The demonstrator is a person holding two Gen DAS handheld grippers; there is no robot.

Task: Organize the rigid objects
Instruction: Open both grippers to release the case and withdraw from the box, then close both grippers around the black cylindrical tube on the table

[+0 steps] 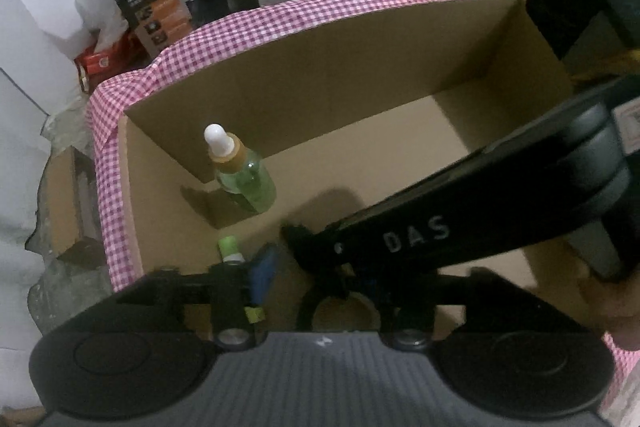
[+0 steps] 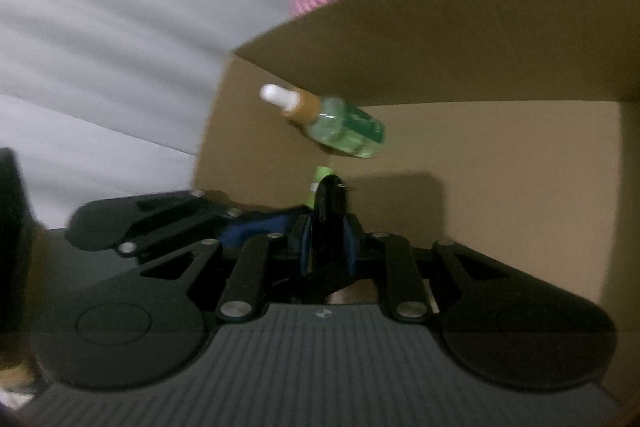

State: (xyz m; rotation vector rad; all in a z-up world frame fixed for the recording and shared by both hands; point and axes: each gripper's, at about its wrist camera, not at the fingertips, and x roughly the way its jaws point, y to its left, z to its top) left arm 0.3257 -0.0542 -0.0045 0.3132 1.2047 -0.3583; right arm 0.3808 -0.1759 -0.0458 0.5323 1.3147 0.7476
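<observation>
Both claws hang inside a cardboard box (image 1: 320,67): left gripper (image 1: 316,267) half open around a small green tube (image 1: 229,247), right gripper (image 2: 326,211) clamped on something dark. Beyond, an upright dropper bottle (image 1: 244,179) looks light, rigid, slippery; grip its body.

Open cardboard box (image 1: 360,75) on pink checked cloth (image 1: 280,15). Green dropper bottle (image 1: 244,179) upright inside near left corner. Left gripper (image 1: 316,287) jaws apart over box floor; right gripper (image 1: 304,239) crossing from right.
</observation>
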